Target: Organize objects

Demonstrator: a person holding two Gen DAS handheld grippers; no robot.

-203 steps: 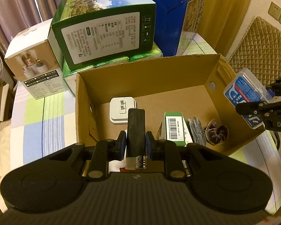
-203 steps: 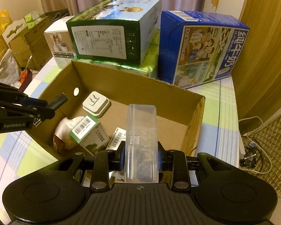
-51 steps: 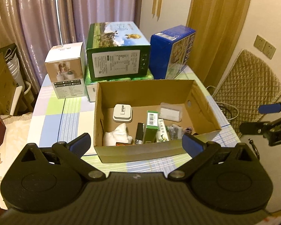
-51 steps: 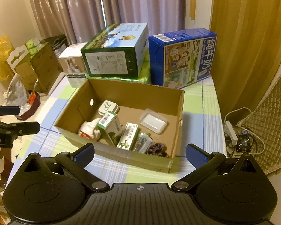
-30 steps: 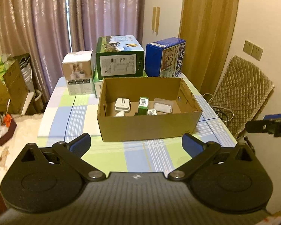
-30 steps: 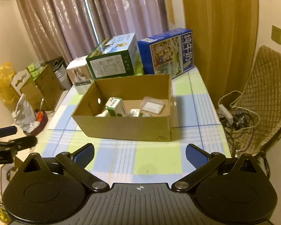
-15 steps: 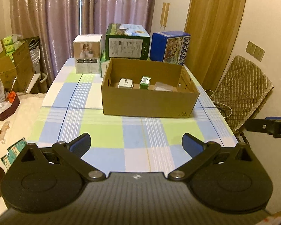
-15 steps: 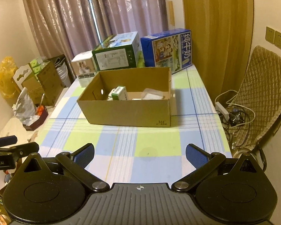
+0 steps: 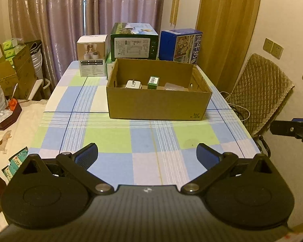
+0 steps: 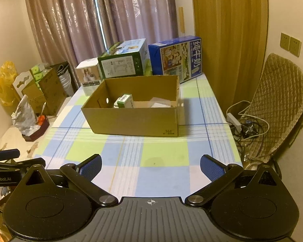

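An open cardboard box [image 9: 157,106] [image 10: 131,121] stands on the checked tablecloth [image 9: 143,139] toward the far half of the table. Inside it I see a white plug adapter [image 9: 133,84], a green carton with a barcode [image 9: 153,81] [image 10: 124,100] and a clear plastic case [image 9: 172,86] [image 10: 160,102]; the rest of its contents is hidden by the front wall. My left gripper [image 9: 147,155] is open and empty, well back from the box near the table's front edge. My right gripper [image 10: 151,166] is likewise open and empty.
Behind the box stand a white carton [image 9: 92,55], a green carton [image 9: 134,41] and a blue carton [image 9: 179,45]. A quilted chair [image 9: 258,92] and floor cables [image 10: 246,125] lie right of the table. Cardboard boxes and bags [image 10: 30,92] crowd the left side.
Both grippers, earlier shut on a dark stick and the clear case over the box, let them go into it and have drawn far back. Over the last second they kept retreating.
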